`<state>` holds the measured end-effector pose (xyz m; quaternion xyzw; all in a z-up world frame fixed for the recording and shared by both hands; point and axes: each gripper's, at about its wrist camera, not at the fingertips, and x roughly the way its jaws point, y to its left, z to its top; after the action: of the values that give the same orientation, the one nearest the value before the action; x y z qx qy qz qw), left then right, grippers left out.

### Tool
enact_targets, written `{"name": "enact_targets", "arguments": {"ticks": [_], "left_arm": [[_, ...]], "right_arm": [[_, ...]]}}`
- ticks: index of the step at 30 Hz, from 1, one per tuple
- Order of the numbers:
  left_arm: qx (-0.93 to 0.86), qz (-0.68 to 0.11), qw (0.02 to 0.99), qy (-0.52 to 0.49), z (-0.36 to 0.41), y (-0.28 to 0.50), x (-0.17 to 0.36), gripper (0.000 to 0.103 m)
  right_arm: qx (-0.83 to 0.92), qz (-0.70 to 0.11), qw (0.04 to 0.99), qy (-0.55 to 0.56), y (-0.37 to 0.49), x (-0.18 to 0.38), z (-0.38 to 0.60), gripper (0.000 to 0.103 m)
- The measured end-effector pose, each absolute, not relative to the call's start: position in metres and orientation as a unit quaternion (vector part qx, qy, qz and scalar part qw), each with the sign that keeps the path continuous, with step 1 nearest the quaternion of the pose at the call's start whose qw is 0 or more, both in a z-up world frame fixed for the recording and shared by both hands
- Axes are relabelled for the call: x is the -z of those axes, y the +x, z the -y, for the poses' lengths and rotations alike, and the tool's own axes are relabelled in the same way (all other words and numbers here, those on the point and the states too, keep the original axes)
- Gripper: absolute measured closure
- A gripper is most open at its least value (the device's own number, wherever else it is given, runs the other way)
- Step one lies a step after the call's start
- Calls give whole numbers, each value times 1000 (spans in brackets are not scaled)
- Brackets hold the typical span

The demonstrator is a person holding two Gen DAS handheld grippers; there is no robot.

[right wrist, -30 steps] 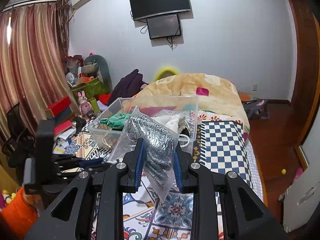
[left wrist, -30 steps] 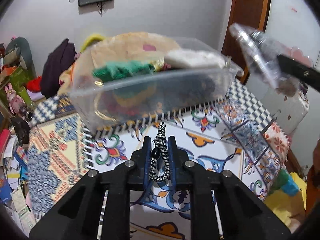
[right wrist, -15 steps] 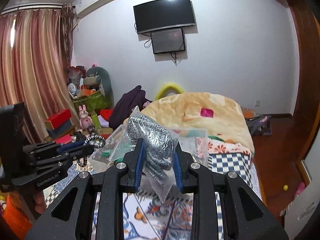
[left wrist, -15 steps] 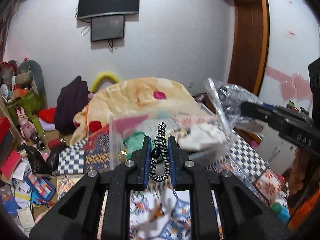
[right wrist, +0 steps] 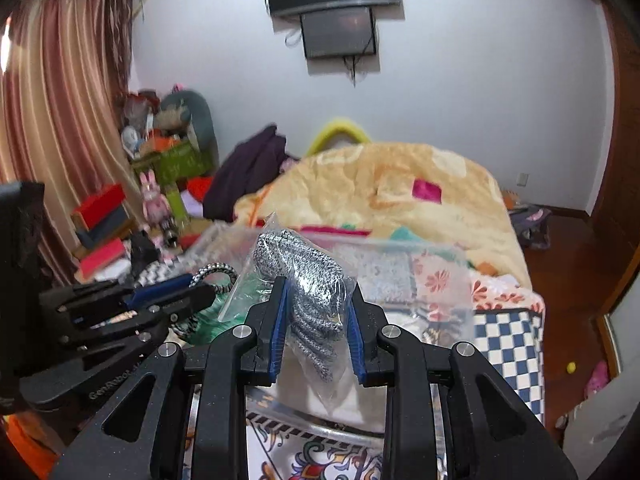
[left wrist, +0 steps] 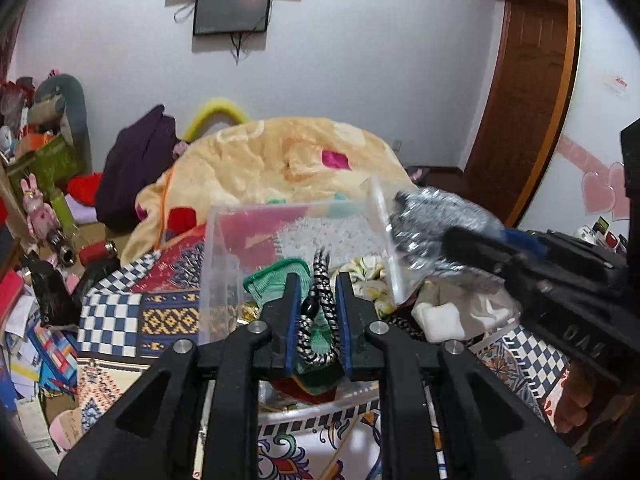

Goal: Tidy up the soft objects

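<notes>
My left gripper [left wrist: 317,284] is shut on a black-and-white braided hair tie [left wrist: 318,316] and holds it over the near edge of a clear plastic bin [left wrist: 224,280] full of soft things. My right gripper [right wrist: 316,292] is shut on a clear bag of grey speckled fabric [right wrist: 308,280], also over the bin [right wrist: 420,264]. The bag [left wrist: 432,232] and right gripper [left wrist: 468,244] show at the right in the left wrist view. The left gripper [right wrist: 200,292] with the hair tie [right wrist: 214,270] shows at the left in the right wrist view.
The bin stands on a bed with a patterned cover [left wrist: 120,320]. A folded yellow blanket [left wrist: 280,160] lies behind it. A green cloth [left wrist: 276,276] and white fabric [left wrist: 440,316] lie in the bin. Clutter and boxes [right wrist: 104,216] stand at the left. A wooden door [left wrist: 528,92] is at the right.
Both grippers have come in over the bin and tilted down toward it, each still holding its item. The bin now sits closer below both.
</notes>
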<state>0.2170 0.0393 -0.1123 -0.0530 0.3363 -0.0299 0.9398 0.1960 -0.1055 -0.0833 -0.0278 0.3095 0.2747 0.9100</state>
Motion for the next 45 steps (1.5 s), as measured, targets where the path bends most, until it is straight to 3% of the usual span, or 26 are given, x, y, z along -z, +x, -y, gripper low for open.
{"name": "enact_targets", "arguments": {"ticks": [1,3,4,6,8,17,23,28,31,36,45], "left_arm": [[29,-342,938,-53,-40,219,116,86],[32,-359,931,-59,-41,222,122,65],[34,-361,930,-65,-41,222,123,63],[34,-358,930,-68,-41,218,122,61],[34,-354,933,-62,-40,213,119,59],[50,-287,954,-68,-38,167,62,57],[46,-215,974,-53,-28,123,10,46],[32,-161,986,-38,-20,88,-24,29],[34,-144,988,-34,-17,71,-36,27],[28,-116,992,-31,-13,49,-52,6],[25,-104,994,-29,-8,31,-58,1]], "right_arm": [[-276,-319,906,-29,199,87,104,76],[-273,-335,901,-30,201,93,104,71],[-273,-342,899,-27,202,95,105,67],[-274,-345,897,-20,201,96,109,55],[-274,-341,899,-16,199,93,113,52],[-278,-284,918,-8,170,47,138,52],[-280,-217,935,-4,133,1,158,52],[-287,-177,941,8,108,-29,171,51],[-288,-158,944,15,95,-41,176,46],[-287,-132,949,19,78,-51,181,35],[-276,-106,955,29,65,-53,186,8]]}}
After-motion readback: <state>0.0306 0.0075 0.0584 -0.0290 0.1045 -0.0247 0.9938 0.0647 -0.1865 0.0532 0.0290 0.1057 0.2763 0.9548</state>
